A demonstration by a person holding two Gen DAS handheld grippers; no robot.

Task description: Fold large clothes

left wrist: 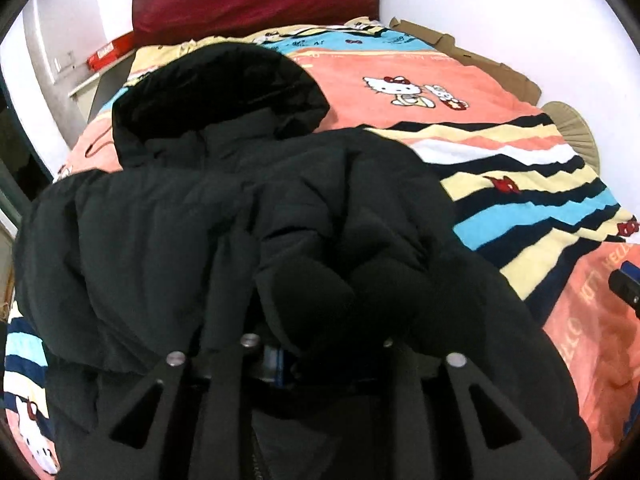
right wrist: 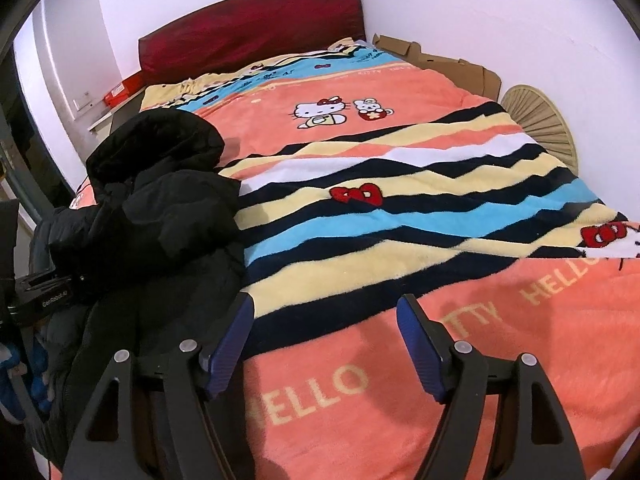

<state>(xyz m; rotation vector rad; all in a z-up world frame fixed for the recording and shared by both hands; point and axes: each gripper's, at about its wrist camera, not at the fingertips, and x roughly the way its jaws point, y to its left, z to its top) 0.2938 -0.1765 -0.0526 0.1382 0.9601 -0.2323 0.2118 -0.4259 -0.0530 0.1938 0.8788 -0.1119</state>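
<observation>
A black hooded puffer jacket (left wrist: 160, 240) lies bunched on the left side of the bed, with its hood (left wrist: 216, 92) toward the headboard. In the left wrist view, my left gripper (left wrist: 316, 280) points down into it. A black sleeve cuff (left wrist: 312, 304) is draped between and over the fingers and hides the tips, so whether the pads press on it does not show. In the right wrist view, the jacket (right wrist: 168, 216) is at the left. My right gripper (right wrist: 326, 312) hovers open over the blanket beside it, with nothing between its blue pads (right wrist: 228, 344).
A striped orange cartoon blanket (right wrist: 400, 216) covers the bed. The dark red headboard (right wrist: 248, 24) stands against the far wall. Flattened cardboard (right wrist: 460, 68) and a round woven fan (right wrist: 540, 120) lie along the right wall. A red box (right wrist: 120, 88) sits on a shelf at the left.
</observation>
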